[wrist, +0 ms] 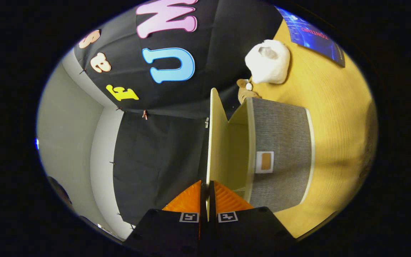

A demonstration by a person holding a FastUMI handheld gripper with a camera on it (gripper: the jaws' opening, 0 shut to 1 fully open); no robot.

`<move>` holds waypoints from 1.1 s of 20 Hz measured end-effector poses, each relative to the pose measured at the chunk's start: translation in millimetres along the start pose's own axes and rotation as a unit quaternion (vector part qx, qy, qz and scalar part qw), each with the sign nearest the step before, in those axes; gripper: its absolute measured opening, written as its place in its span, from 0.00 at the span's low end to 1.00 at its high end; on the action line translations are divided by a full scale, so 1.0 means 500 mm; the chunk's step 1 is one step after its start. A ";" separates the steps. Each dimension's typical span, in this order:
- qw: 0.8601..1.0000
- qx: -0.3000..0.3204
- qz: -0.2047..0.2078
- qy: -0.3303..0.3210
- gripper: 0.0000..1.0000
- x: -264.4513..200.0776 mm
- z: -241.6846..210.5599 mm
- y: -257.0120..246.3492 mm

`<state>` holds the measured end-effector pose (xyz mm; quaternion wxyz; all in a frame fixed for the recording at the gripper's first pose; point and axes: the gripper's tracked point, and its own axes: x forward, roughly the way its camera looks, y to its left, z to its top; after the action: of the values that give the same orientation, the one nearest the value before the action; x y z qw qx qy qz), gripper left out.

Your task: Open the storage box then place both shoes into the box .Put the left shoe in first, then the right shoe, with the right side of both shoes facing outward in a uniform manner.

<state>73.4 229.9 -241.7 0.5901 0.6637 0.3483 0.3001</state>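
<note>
My jaws are pinching the storage box lid edge, lid swung open; box is sitting mid-table.

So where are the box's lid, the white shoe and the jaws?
Lid (215, 142), gripper view: its cream inner face, clamped between the jaws.
White shoe (268, 62), gripper view: its side, beyond the box.
Gripper (207, 194), gripper view: midway between the fingertips.

Camera riding on the hand-held gripper, rolled sideways, is looking along its fingers, close against the storage box's lifted lid on the desk.
</note>
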 end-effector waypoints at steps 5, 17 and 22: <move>0.999 -0.031 0.007 0.001 0.04 0.072 -0.003 0.092; 0.995 -0.098 -0.010 0.029 0.05 0.361 -0.101 0.206; 0.992 -0.114 -0.040 0.034 0.05 0.455 -0.151 0.183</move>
<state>153.6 453.3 -144.2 0.6611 0.5669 0.3578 0.3370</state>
